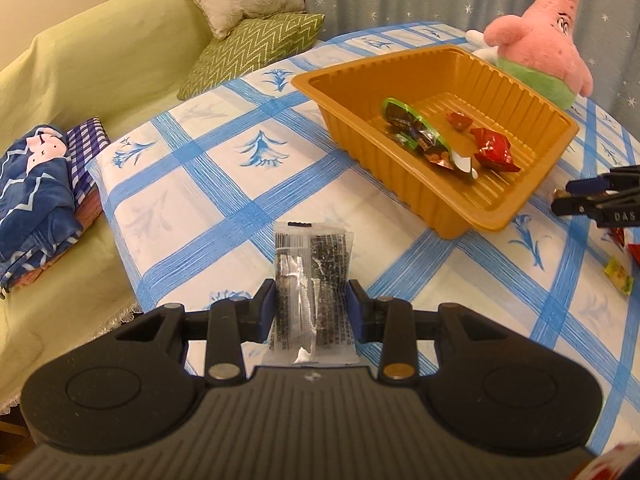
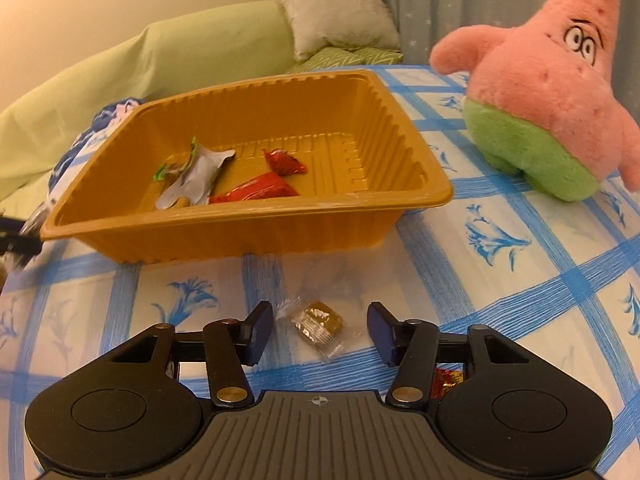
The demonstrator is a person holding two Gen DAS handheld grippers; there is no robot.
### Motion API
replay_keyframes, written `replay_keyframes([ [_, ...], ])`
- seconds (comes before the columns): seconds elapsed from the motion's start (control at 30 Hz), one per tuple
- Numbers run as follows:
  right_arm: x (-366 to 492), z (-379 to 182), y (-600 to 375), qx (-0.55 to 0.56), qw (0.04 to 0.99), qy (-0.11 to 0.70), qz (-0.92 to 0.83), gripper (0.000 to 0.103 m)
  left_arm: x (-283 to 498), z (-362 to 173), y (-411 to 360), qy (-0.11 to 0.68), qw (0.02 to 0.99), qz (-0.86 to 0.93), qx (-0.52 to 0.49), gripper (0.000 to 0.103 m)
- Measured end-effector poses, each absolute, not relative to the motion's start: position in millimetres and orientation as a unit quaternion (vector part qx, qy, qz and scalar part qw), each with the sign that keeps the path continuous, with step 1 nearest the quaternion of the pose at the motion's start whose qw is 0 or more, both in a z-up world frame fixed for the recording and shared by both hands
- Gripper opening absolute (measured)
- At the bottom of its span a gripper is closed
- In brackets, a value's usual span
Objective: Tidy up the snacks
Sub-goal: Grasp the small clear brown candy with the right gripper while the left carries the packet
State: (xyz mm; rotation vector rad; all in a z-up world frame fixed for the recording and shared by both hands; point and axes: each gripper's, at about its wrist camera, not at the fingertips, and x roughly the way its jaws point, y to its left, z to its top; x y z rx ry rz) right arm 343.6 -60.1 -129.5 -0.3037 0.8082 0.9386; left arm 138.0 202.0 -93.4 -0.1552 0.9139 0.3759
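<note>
My left gripper [image 1: 312,300] is shut on a clear packet with dark contents [image 1: 310,280] and holds it above the blue-checked tablecloth, short of the orange plastic tray [image 1: 504,204]. The tray holds a green-edged wrapper [image 1: 416,132] and red wrapped snacks [image 1: 494,150]. My right gripper [image 2: 318,330] is open, low over the table, with a clear-wrapped amber candy [image 2: 318,324] lying between its fingers. The tray [image 2: 240,232] stands just beyond it. The right gripper also shows in the left wrist view [image 1: 580,196] at the right edge.
A pink and green star plush [image 2: 548,92] stands right of the tray. Loose snacks lie at the table's right [image 1: 618,276] and under my right gripper [image 2: 448,380]. A green sofa [image 1: 80,80] with cushions and a folded blue blanket [image 1: 36,200] lies beyond the table's left edge.
</note>
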Motion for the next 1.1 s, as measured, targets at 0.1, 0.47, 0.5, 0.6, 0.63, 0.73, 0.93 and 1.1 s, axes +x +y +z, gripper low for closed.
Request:
replay_keyframes([
  [0.1, 336.9, -129.2, -56.0, -0.162, 0.796, 0.376, 0.446, 0.052, 139.7, -94.4, 203.7, 0.439, 0.877, 0.181, -0.075, 0.034],
  [0.47, 332.5, -120.9, -34.6, -0.168, 0.790, 0.397, 0.436, 0.031, 142.4, -94.8, 207.0, 0.437, 0.877, 0.183, -0.076, 0.034],
  [0.5, 334.8, -121.0, -33.9, -0.157, 0.789, 0.404, 0.434, 0.032, 142.3, -94.9, 207.4, 0.437, 0.878, 0.184, -0.076, 0.034],
  [0.6, 335.6, -121.9, -31.1, -0.150, 0.796, 0.402, 0.426, 0.032, 142.7, -95.3, 208.4, 0.436, 0.877, 0.185, -0.075, 0.034],
  [0.63, 334.8, -122.4, -29.7, -0.153, 0.800, 0.395, 0.424, 0.032, 142.8, -95.4, 208.8, 0.436, 0.877, 0.186, -0.075, 0.034],
  [0.73, 333.6, -123.8, -27.3, -0.157, 0.803, 0.393, 0.420, 0.031, 142.6, -94.6, 209.9, 0.435, 0.877, 0.188, -0.074, 0.034],
  [0.93, 330.4, -125.9, -26.2, -0.166, 0.805, 0.389, 0.417, 0.022, 141.7, -92.2, 212.4, 0.433, 0.878, 0.192, -0.073, 0.034],
  [1.1, 327.5, -124.2, -28.8, -0.172, 0.802, 0.394, 0.414, 0.021, 140.3, -86.3, 211.7, 0.427, 0.880, 0.193, -0.073, 0.034],
])
